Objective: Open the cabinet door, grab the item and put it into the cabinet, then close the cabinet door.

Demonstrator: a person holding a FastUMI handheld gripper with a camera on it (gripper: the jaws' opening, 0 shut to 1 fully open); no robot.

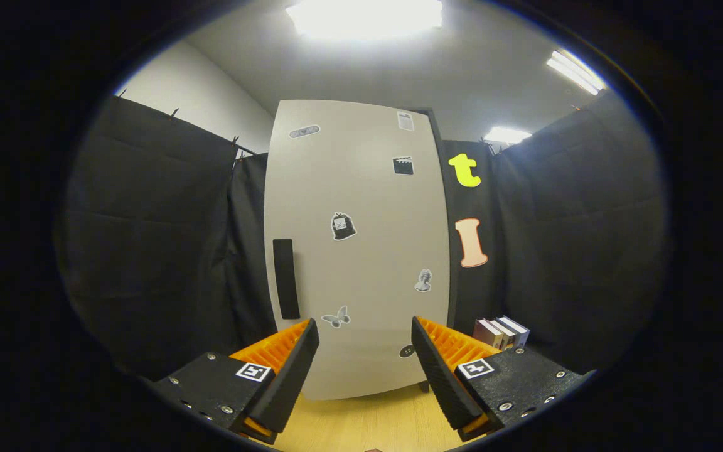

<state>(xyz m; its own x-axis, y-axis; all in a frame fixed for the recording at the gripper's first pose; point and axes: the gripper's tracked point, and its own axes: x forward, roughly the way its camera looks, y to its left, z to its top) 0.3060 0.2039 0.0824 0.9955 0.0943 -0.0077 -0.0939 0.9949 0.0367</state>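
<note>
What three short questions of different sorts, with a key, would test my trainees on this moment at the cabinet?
1. True or false: the cabinet door is shut.
2. Which side of the door carries the dark handle? A) left B) right
3. Fill in: the gripper has its fingers ____, holding nothing.

Key: 1. True; the door stands closed beyond the fingers. 2. A; the handle sits on the left part, above the left finger. 3. Open; the stack of books lies beyond the right finger, to the right of the cabinet, on the wooden floor.
</note>
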